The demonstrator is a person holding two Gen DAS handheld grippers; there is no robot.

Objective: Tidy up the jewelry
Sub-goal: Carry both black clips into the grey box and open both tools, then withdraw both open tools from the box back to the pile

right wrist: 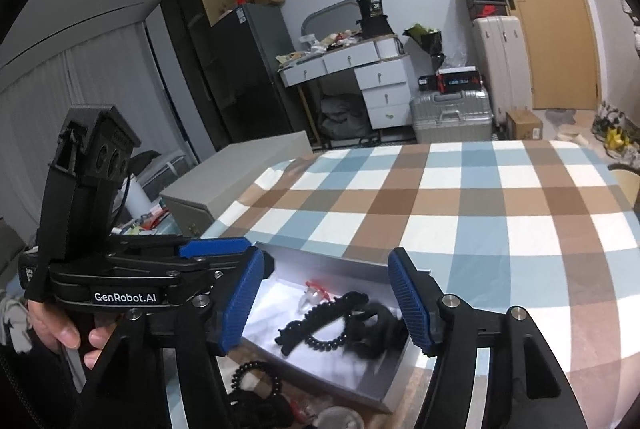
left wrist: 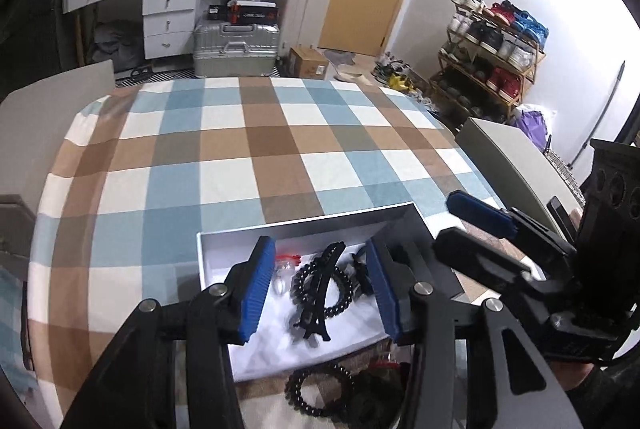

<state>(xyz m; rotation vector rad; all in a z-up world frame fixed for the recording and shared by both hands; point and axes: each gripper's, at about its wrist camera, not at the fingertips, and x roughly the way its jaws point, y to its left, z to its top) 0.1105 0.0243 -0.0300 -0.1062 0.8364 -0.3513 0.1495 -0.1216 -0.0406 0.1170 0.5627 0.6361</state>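
Both your grippers, left (left wrist: 320, 289) and right (right wrist: 326, 303), hang open and empty above the box (left wrist: 304, 225); at six o'clock outside it lies a light, floppy, slippery bead bracelet (left wrist: 320, 391), so pinch across its strand.

Table cover: I see a checked cloth (left wrist: 256, 149) in blue, brown and white.
Far wall: I see a white desk with drawers (left wrist: 160, 9), cluttered on top.
Floor: silver suitcase (left wrist: 236, 47) lying flat; white suitcase (left wrist: 306, 1) upright behind it.
My right: shoe rack (left wrist: 488, 53), full.
Corner: dark fridge (right wrist: 240, 69).
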